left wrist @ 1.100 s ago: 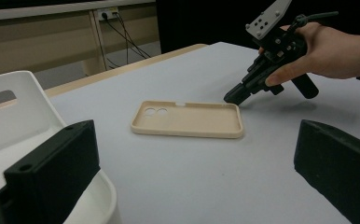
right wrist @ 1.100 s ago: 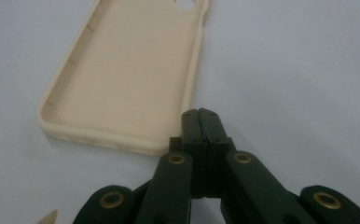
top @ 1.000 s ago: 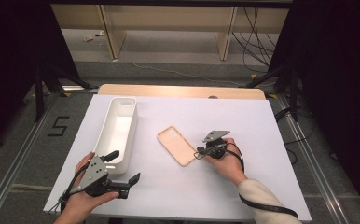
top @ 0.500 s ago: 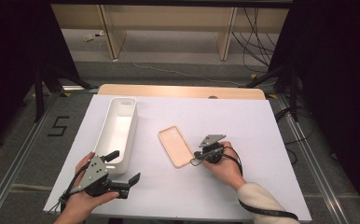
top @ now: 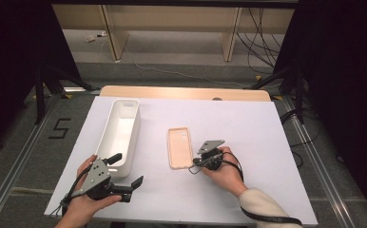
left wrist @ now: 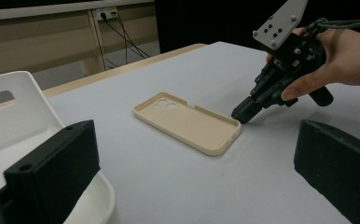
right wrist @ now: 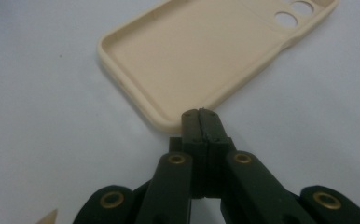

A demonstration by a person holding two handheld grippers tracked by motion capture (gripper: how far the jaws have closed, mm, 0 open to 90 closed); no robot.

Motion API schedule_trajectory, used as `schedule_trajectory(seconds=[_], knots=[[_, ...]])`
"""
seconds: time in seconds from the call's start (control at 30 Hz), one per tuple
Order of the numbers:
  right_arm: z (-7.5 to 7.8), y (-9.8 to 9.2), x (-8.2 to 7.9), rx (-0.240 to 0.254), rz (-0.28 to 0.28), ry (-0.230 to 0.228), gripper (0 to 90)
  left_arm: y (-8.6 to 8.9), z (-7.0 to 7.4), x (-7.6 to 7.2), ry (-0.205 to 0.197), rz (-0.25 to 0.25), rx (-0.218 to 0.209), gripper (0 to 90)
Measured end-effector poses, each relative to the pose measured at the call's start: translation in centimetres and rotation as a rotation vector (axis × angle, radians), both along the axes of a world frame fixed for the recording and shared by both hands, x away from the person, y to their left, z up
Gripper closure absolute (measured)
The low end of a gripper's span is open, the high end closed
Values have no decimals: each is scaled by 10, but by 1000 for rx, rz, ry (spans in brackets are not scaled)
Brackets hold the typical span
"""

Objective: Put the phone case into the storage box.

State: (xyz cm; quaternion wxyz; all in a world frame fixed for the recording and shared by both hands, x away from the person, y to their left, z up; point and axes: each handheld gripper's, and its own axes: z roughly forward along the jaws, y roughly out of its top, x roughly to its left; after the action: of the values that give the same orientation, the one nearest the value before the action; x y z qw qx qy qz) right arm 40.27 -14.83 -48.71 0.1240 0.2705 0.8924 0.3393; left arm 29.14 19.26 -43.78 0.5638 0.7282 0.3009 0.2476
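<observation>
A beige phone case [top: 179, 147] [left wrist: 187, 122] [right wrist: 201, 51] lies inside-up on the white table [top: 253, 118], its camera holes at the far end. My right gripper [top: 191, 170] [left wrist: 241, 114] [right wrist: 200, 114] is shut, with nothing between its jaws. Its tips rest against the case's near right corner. My left gripper [top: 125, 170] [left wrist: 192, 154] is open and low over the table, beside the near end of a white bin [top: 133, 137] [left wrist: 19, 112]. Nothing sits between its jaws.
The long white bin stands lengthwise on the left half of the table and looks empty. A wooden strip [top: 186, 92] runs along the table's far edge. Cables and frame legs lie on the floor beyond it.
The right gripper has slid toward the person along the case's right side to its near corner. The case has turned from slanted to nearly straight. The left gripper has not moved.
</observation>
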Motion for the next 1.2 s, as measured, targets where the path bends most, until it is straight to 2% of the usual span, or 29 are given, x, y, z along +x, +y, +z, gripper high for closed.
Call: schedule_trajectory(seconds=[0.03,0.07,0.1,0.13,0.23,0.27,0.77,0.83,0.87,0.9,0.93,0.97,1.0,1.03,1.07,1.1,1.13,1.2], knots=[[-1,1,0,-4,4,-8,900,0,0,0,0,0,0,0],[1,1,-1,0,5,13,900,0,0,0,1,0,1,0],[1,1,-1,0,5,13,900,0,0,0,1,0,1,0],[-1,3,0,1,11,-12,900,0,0,0,3,-1,-5,0],[0,5,-1,-9,27,0,900,0,0,0,-1,-1,0,0],[-1,6,-1,-2,25,-18,900,0,0,0,-2,-1,1,0],[-2,7,-1,11,29,-16,900,0,0,0,-8,-4,2,0],[0,5,-1,11,30,11,900,0,1,0,-9,-2,3,0],[0,5,-1,26,13,1,900,1,1,0,-9,-2,3,0],[0,4,0,32,19,-23,900,0,0,0,-8,-1,1,0],[3,2,-1,43,4,11,900,1,1,0,-10,-2,4,0],[5,-2,-1,73,-15,-11,839,1,1,0,-8,-1,1,0],[5,-2,-1,73,-15,-11,839,1,1,0,-8,0,2,0],[7,-5,1,83,-18,-32,815,0,0,0,-6,0,2,0],[9,-8,0,89,-22,-26,796,0,0,0,-4,0,2,0],[13,-13,0,115,-36,-46,732,0,0,0,-3,1,1,0],[13,-13,0,115,-36,-46,732,0,0,1,-4,2,3,0],[16,-17,-2,140,-51,-68,660,-1,0,1,-7,-3,-3,0]])
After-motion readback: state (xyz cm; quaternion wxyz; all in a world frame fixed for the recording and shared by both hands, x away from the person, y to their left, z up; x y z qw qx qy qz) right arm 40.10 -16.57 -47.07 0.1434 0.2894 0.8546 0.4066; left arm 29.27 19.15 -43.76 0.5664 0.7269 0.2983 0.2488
